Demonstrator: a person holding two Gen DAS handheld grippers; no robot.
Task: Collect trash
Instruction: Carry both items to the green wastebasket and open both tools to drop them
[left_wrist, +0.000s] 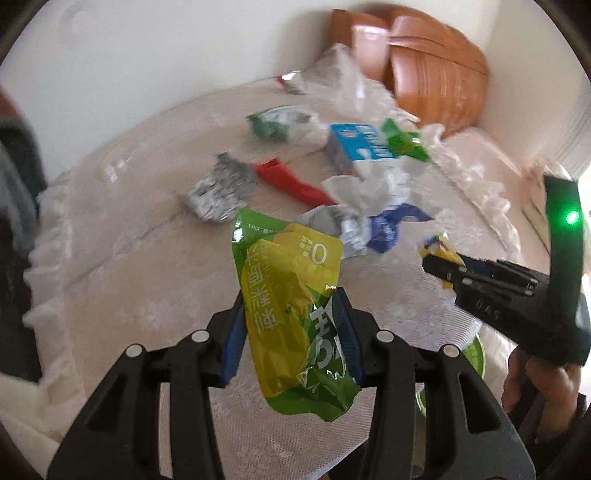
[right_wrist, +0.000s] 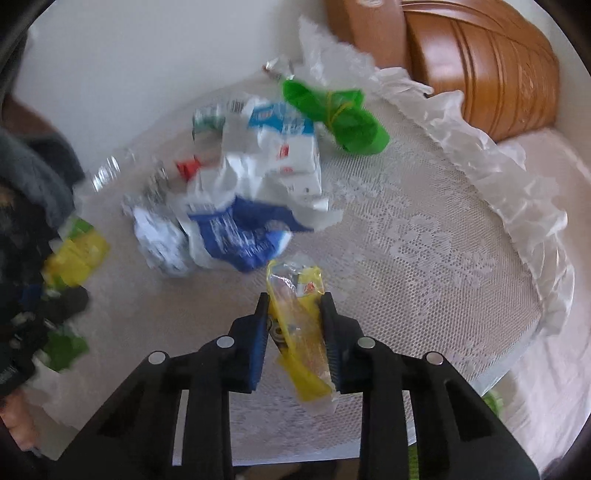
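Note:
My left gripper (left_wrist: 291, 306) is shut on a green and yellow drink pouch (left_wrist: 291, 295), which hangs lifted above the round lace-covered table (left_wrist: 129, 295). My right gripper (right_wrist: 293, 306) is shut on a yellow and clear wrapper (right_wrist: 299, 325) just above the lace; it shows from the side in the left wrist view (left_wrist: 439, 266). Behind both lies a heap of trash: a blue and white carton (right_wrist: 284, 147), a crumpled blue and white bag (right_wrist: 236, 229), a green wrapper (right_wrist: 336, 118), a silver foil packet (left_wrist: 218, 192) and a red wrapper (left_wrist: 291, 181).
A wooden chair back (right_wrist: 491, 70) stands behind the table against the white wall. The frilled cloth edge (right_wrist: 517, 184) runs down the right side. A person's hand (left_wrist: 535, 384) holds the right gripper's handle. Something green (left_wrist: 476, 350) sits below the table edge.

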